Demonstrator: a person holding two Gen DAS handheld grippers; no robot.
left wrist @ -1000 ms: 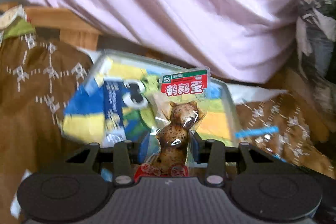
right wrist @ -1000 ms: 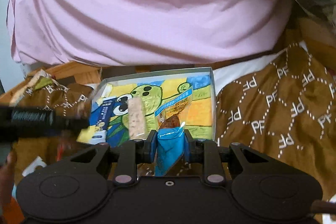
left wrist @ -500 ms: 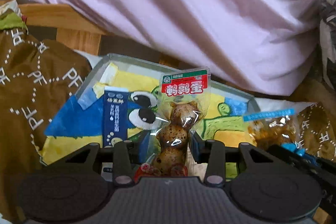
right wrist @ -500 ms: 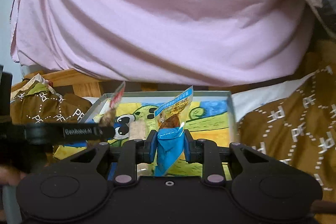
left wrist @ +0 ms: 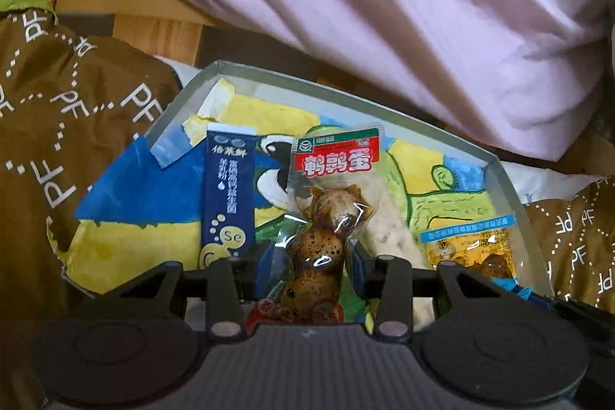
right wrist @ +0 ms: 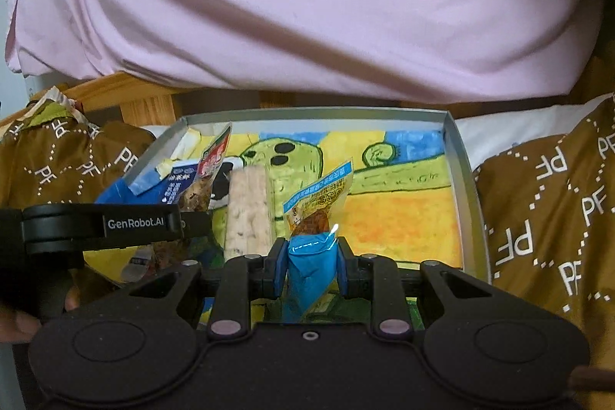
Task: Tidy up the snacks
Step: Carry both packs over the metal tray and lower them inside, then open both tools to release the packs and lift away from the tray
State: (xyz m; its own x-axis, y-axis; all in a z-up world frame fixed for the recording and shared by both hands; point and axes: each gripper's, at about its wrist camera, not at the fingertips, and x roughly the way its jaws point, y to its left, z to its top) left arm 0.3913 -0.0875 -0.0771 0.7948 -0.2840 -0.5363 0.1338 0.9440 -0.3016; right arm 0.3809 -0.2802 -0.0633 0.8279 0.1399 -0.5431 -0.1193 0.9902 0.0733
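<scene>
My left gripper (left wrist: 313,269) is clamped on a clear vacuum pouch of 3 speckled brown eggs with a red label (left wrist: 326,214); the right gripper (right wrist: 310,266) pinches a blue-and-orange foil snack packet (right wrist: 313,218). Both hang over the shallow grey tray with a cartoon-painted floor (right wrist: 459,187). Risks I see: grippers colliding (they're close), or pouches landing on the dark blue sachet (left wrist: 230,195) and pale wrapped bar (right wrist: 248,214).
</scene>
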